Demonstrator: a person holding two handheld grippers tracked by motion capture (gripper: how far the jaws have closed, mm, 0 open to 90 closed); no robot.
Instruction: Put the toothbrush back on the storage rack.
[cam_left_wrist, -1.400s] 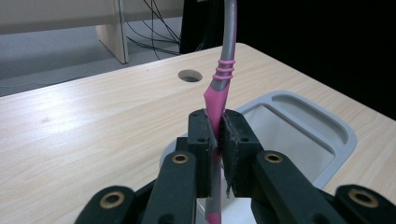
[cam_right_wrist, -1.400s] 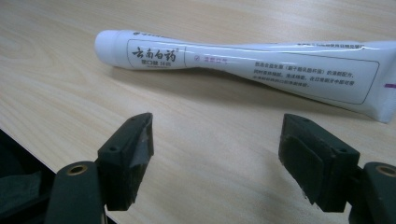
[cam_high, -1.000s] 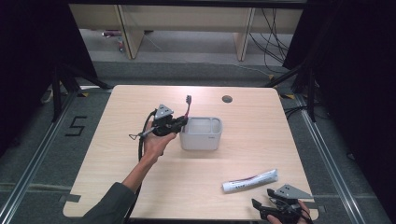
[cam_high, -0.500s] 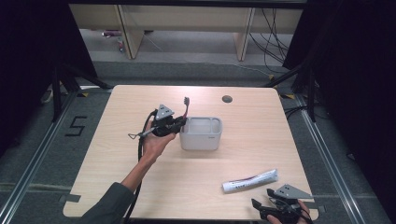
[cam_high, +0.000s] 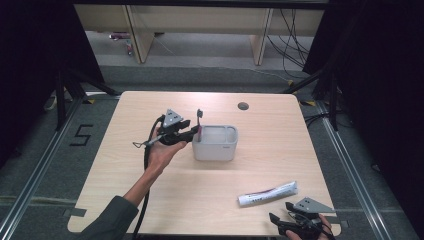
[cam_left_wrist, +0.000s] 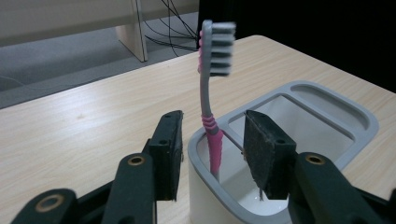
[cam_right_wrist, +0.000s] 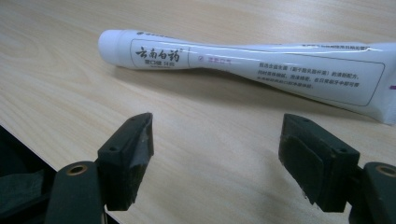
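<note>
— Pink and grey, that toothbrush: grey neck with a slight curve, pink ribbed grip lower down, pink back to the head, and pale grey bristles facing right in the left gripper view.

— Where does it stand?

— Upright, head up, in the narrow end compartment of the grey holder, its lower end down inside the white interior. From the high view the holder sits near the middle of the wooden table, and the brush pokes out at the holder's left end.

— And the left gripper?

— Its jaws have just been opening. The handle is between them, yet neither black pad presses on it; there is a gap on both sides. One jaw hangs outside the holder's wall, the other over the compartment.

— The right gripper?

— Jaws spread wide, nothing between them, low over the table's near right corner. Just beyond them lies a white toothpaste tube with printed text, flat on the wood, cap to the left in the right gripper view.

— How far from the holder?

— Well apart; the tube is toward the front right.
</note>
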